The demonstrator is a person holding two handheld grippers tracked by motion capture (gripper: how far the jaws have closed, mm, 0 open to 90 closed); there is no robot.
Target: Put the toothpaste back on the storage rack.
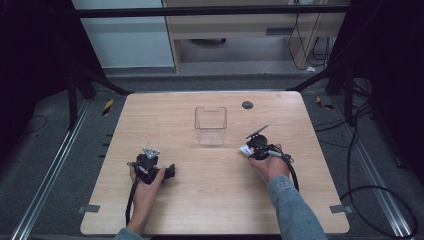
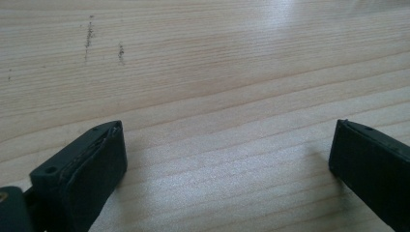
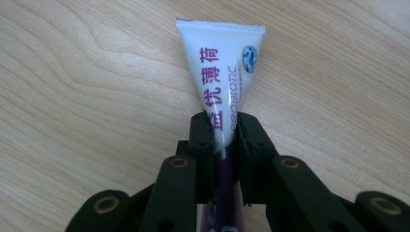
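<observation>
Gripping tube (image 3: 223,72), clear tabletop (image 3: 87,96) around.

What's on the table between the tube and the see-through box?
Nothing. In the high view, only bare wood lies between the white tube, clamped in the right gripper, and the clear box on the table.

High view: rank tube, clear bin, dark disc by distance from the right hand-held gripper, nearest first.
From the right hand-held gripper:
1. Tube, clamped in its jaws.
2. Clear bin, table centre, to its left.
3. Dark disc, near the far edge.
</observation>
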